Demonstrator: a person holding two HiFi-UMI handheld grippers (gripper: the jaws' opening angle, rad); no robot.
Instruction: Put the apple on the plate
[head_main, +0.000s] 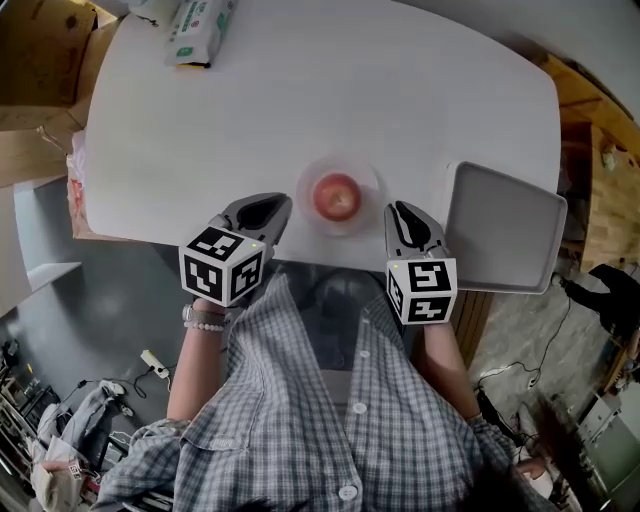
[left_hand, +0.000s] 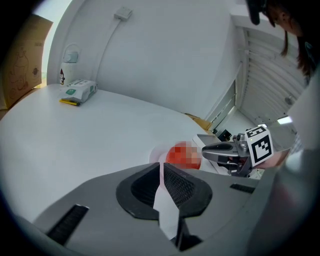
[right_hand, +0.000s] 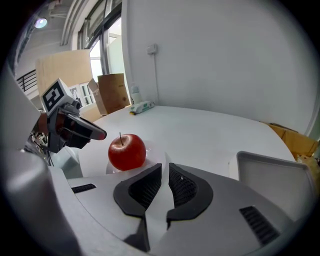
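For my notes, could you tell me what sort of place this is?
Probably a lab or workshop, not a home: a white table, cardboard boxes nearby, and a power strip with cables on the floor.

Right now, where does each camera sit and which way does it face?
Head view: on the person's head, looking steeply down at the table, apple, forearms, left gripper and right gripper.
Left gripper view: on the left gripper, looking along its shut jaws across the table.
Right gripper view: on the right gripper, along its shut jaws, tray at right.
Shared: both gripper views show the apple and the opposite gripper.
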